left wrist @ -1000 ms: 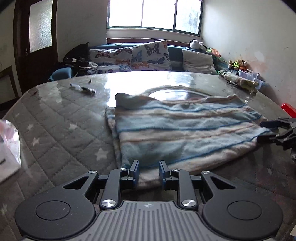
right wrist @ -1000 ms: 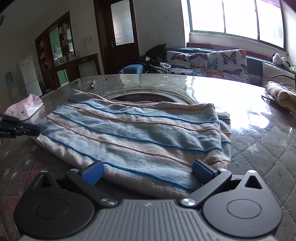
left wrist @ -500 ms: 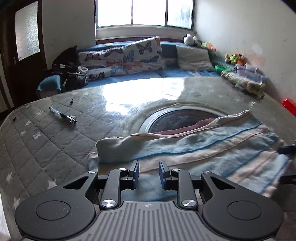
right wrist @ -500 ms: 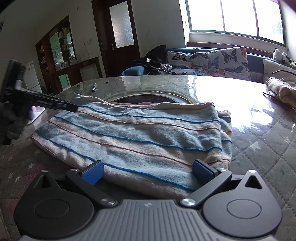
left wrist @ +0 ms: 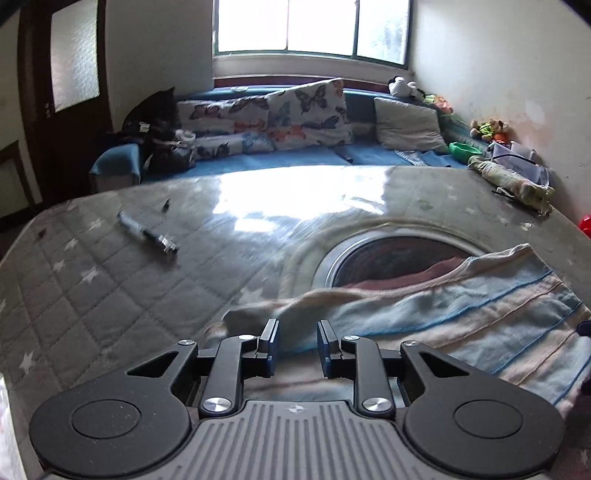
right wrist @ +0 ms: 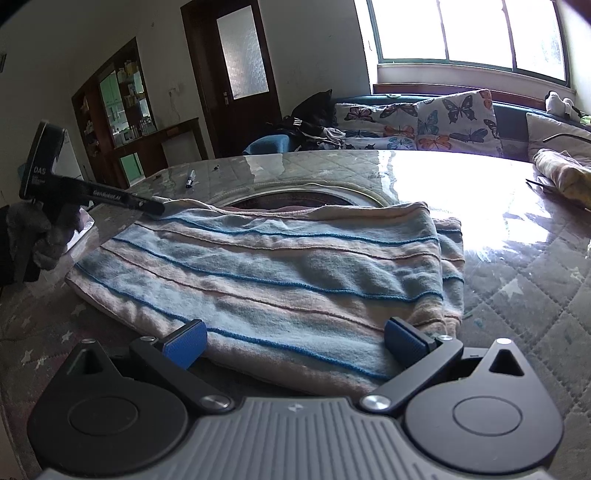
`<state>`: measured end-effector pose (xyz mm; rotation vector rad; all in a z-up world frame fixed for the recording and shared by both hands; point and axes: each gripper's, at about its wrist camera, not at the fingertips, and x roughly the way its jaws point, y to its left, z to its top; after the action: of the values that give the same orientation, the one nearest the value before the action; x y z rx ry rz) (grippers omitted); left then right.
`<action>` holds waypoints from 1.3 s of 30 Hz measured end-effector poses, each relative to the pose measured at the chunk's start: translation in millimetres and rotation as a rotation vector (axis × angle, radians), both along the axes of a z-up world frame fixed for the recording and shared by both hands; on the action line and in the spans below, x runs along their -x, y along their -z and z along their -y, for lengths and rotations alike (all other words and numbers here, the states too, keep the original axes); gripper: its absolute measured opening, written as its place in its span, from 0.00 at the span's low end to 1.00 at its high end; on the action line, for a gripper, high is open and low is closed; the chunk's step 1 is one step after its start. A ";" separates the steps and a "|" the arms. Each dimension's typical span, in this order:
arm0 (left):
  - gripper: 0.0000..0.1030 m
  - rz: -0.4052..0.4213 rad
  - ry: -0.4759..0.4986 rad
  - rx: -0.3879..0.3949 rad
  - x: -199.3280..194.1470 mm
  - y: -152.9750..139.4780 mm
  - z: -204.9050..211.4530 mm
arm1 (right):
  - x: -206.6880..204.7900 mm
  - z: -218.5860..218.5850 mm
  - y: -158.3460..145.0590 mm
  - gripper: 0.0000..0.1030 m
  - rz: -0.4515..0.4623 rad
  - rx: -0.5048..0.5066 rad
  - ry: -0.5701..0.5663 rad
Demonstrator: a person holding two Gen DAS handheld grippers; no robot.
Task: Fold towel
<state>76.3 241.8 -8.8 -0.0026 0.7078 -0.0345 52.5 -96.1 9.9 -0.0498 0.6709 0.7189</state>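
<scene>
Your left hand-held gripper [left wrist: 294, 345] stands narrowly parted, seemingly pinching the towel [right wrist: 280, 273] corner, though the contact is hard to see. The towel lies mid-tabletop [left wrist: 110, 280] over the round inset. Carry that corner across evenly; your right hand-held gripper [right wrist: 293, 341] gapes wide, holding nothing.

The left wrist camera sits just behind the left gripper [left wrist: 295, 345], angled down along its fingers toward the window [left wrist: 312, 27], close over the towel [left wrist: 461, 314] corner ahead; the right wrist camera sits behind the right gripper [right wrist: 293, 341], low at the towel [right wrist: 280, 266] near edge, facing the door [right wrist: 240, 70] and window [right wrist: 469, 31]; both share the towel, table [left wrist: 92, 280] ring, pen [left wrist: 146, 232] and sofa [left wrist: 295, 155]; the right view catches the left gripper [right wrist: 157, 208] beyond its left finger.
</scene>
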 end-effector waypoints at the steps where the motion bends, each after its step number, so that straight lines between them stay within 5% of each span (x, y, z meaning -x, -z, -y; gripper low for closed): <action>1: 0.25 -0.009 -0.009 -0.012 -5.5 3.2 -0.8 | 0.0 -0.2 -0.2 1.00 0.000 0.000 0.000; 11: 0.24 -0.030 -0.038 0.019 -12.0 10.0 -10.3 | -1.7 -3.9 -4.6 1.00 0.004 0.023 -0.006; 18: 0.26 -0.011 -0.020 0.016 -7.6 4.2 -7.0 | -37.4 -20.1 -38.6 1.00 0.042 0.012 -0.022; 31: 0.26 -0.019 -0.013 0.020 -12.8 16.3 -13.7 | -144.3 -28.0 -12.1 1.00 -0.173 -0.036 0.101; 39: 0.26 -0.007 -0.021 0.028 -8.5 13.3 -15.2 | -132.0 -31.0 -27.8 1.00 -0.116 -0.046 0.098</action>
<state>84.7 256.9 -22.1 -0.0368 0.7144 -0.0238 184.5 -65.1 37.7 0.0672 0.7624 0.6455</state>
